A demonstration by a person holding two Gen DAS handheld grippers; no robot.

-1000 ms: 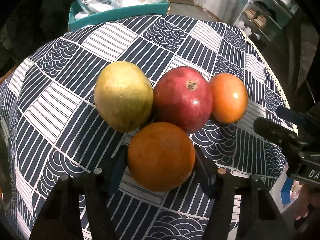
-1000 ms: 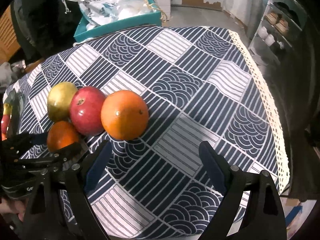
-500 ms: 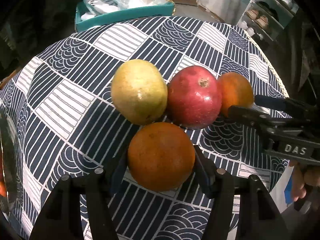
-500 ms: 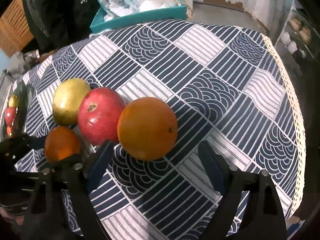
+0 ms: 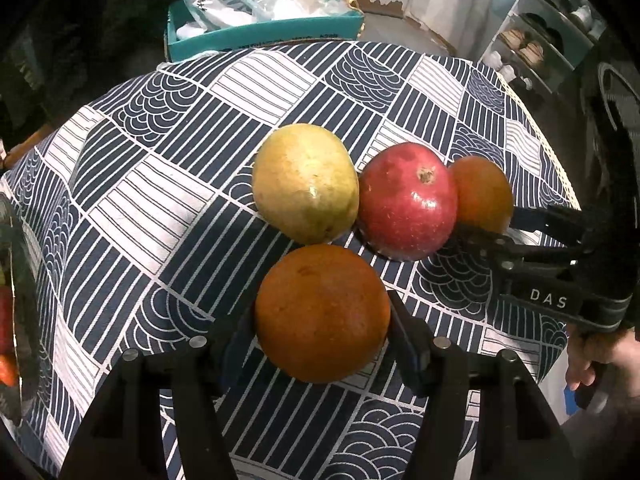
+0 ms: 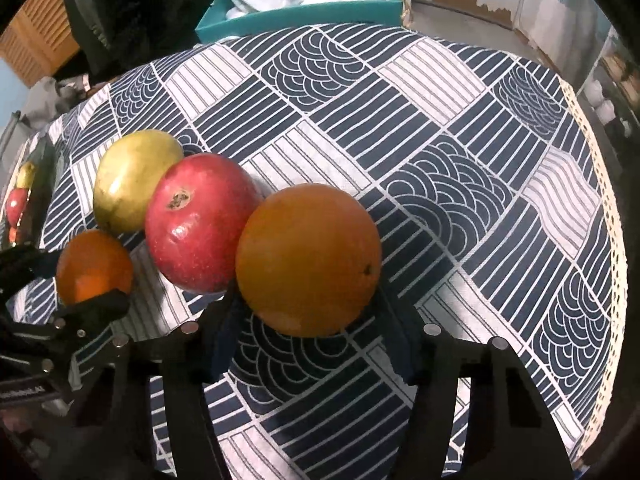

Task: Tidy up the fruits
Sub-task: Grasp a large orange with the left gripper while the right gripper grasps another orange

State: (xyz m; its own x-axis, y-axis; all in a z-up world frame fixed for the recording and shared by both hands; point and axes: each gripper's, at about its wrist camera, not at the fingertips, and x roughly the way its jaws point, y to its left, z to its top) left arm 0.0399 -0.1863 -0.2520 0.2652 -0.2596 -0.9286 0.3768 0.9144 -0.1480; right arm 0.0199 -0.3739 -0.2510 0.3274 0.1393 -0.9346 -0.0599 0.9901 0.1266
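Note:
Four fruits lie close together on the patterned tablecloth (image 5: pixel 168 184). My left gripper (image 5: pixel 322 320) is shut on a dark orange (image 5: pixel 322 312), with a pad against each side. Beyond it lie a yellow-green fruit (image 5: pixel 306 184) and a red fruit (image 5: pixel 406 202), which touch. My right gripper (image 6: pixel 312 320) has the brighter orange (image 6: pixel 308 258) between its fingers; its jaws are closing and the pads meet the orange's sides. In the left wrist view the right gripper (image 5: pixel 492 228) straddles that orange (image 5: pixel 482 194) beside the red fruit.
A teal box (image 5: pixel 260 36) of plastic bags stands past the table's far edge. A glass bowl (image 5: pixel 16 240) with small fruits sits at the left edge. The cloth's lace hem (image 6: pixel 600 208) marks the right edge. Shelves (image 5: pixel 540 40) stand at the back right.
My right gripper came down and leftward around the brighter orange, and its jaws narrowed onto it. The left gripper kept its hold on the dark orange.

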